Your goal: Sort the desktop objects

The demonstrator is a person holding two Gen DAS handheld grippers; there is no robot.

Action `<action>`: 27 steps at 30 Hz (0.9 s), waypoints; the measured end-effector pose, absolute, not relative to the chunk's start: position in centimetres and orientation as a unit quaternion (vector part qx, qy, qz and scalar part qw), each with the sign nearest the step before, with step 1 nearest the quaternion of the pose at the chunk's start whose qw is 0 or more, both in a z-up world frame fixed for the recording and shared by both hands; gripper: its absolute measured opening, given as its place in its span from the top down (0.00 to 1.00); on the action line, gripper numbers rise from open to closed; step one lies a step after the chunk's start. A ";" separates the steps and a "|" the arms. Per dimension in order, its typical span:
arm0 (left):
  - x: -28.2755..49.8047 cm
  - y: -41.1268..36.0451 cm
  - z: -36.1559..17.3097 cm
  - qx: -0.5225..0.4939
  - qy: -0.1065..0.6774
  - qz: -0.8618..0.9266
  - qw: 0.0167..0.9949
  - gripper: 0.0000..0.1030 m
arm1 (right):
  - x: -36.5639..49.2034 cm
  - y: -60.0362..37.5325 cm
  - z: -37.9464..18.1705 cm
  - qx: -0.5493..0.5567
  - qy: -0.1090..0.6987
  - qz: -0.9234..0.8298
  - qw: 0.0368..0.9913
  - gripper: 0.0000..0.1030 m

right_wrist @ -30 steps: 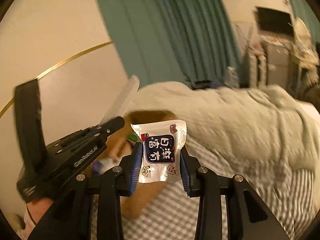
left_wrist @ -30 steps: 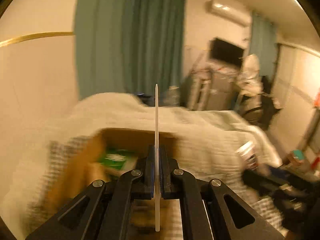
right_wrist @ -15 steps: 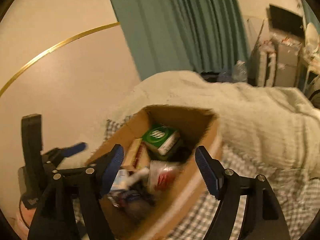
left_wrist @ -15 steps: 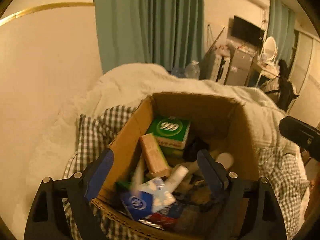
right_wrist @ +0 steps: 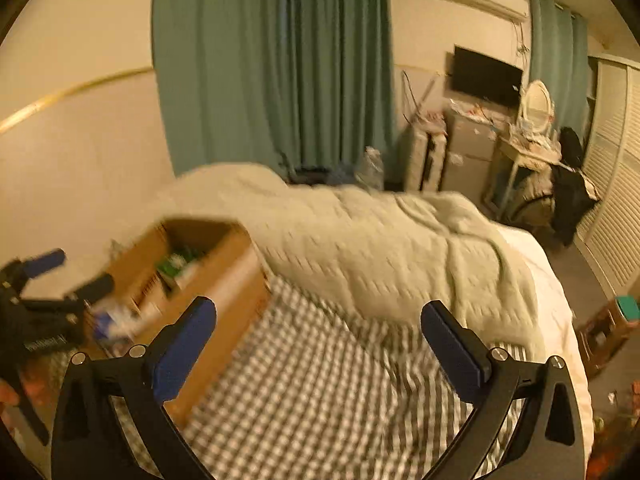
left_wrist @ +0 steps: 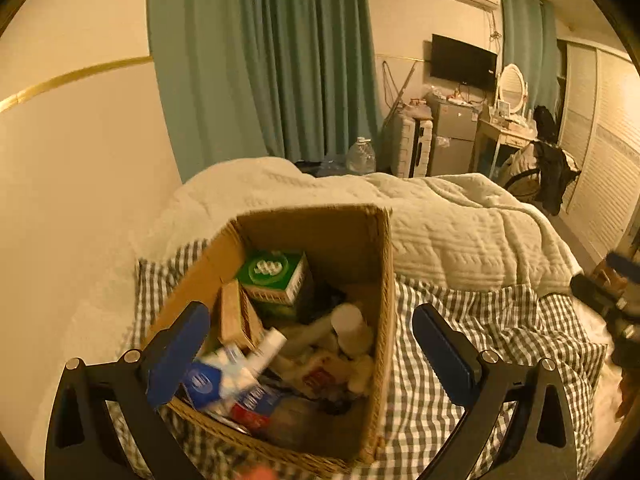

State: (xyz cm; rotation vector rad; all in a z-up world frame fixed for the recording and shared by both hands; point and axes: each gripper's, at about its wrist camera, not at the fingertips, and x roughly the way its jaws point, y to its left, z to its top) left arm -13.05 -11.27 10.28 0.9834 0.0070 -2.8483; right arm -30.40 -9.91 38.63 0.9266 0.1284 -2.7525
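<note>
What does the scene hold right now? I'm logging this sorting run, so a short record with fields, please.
setting: bed with checked sheet and cream quilt
container: cardboard box on the sheet
box contents: green carton, tan box, white tube, white bottle, blue packet, more, blurred
left tool: jaws opening, nothing between them, over the box
right tool: jaws opening, nothing between them, over the sheet beside the box
</note>
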 end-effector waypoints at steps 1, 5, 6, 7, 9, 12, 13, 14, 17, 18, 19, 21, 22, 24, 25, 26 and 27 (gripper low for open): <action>-12.1 -11.2 9.6 0.310 0.021 -0.947 0.087 0.00 | -30.2 -9.7 37.6 0.318 0.043 -0.941 0.107 0.01; -8.3 -10.8 6.4 0.263 0.087 -0.953 0.125 0.00 | -28.1 -9.6 32.9 0.300 0.018 -0.950 0.082 0.01; -8.2 -10.3 5.9 0.265 0.073 -0.954 0.116 0.00 | -27.8 -9.9 31.8 0.311 0.016 -0.946 0.093 0.01; -8.4 -9.6 5.6 0.272 0.046 -0.954 0.115 0.00 | -27.8 -10.2 31.2 0.319 0.020 -0.943 0.094 0.01; -8.7 -8.5 5.4 0.279 -0.002 -0.951 0.135 0.00 | -27.4 -10.7 30.7 0.315 0.034 -0.944 0.092 0.01; -8.4 -8.2 5.5 0.270 -0.003 -0.954 0.129 0.00 | -27.2 -10.9 31.0 0.304 0.032 -0.948 0.089 0.01; -8.2 -8.2 5.5 0.270 0.003 -0.955 0.122 0.00 | -27.2 -10.8 31.2 0.300 0.025 -0.949 0.095 0.01; -8.2 -8.2 5.5 0.269 0.006 -0.955 0.121 0.00 | -27.0 -10.6 31.1 0.296 0.022 -0.950 0.097 0.01; -8.0 -8.3 5.7 0.264 0.009 -0.954 0.139 0.00 | -26.6 -10.5 30.9 0.296 0.024 -0.950 0.094 0.01; -7.9 -8.4 5.7 0.262 0.010 -0.955 0.140 0.00 | -26.6 -10.6 30.6 0.298 0.026 -0.950 0.093 0.01; -7.9 -8.4 5.8 0.262 0.011 -0.955 0.140 0.00 | -26.5 -10.7 30.5 0.299 0.026 -0.949 0.094 0.01; -7.7 -8.6 5.7 0.260 0.014 -0.955 0.144 0.00 | -26.5 -10.9 30.3 0.306 0.024 -0.947 0.098 0.01; -7.5 -8.6 5.7 0.255 0.015 -0.955 0.150 0.00 | -26.5 -11.0 30.1 0.310 0.023 -0.945 0.102 0.01; -7.3 -8.5 5.6 0.249 0.014 -0.956 0.153 0.00 | -26.5 -11.4 29.8 0.317 0.025 -0.942 0.103 0.01; -7.2 -8.4 5.5 0.247 0.010 -0.957 0.149 0.00 | -26.4 -11.6 29.7 0.317 0.027 -0.942 0.104 0.01; -7.1 -8.3 5.5 0.244 0.007 -0.958 0.147 0.00 | -26.3 -11.8 29.6 0.316 0.031 -0.942 0.106 0.01; -6.9 -8.1 5.5 0.238 0.002 -0.960 0.150 0.00 | -26.2 -11.9 29.5 0.314 0.035 -0.942 0.109 0.01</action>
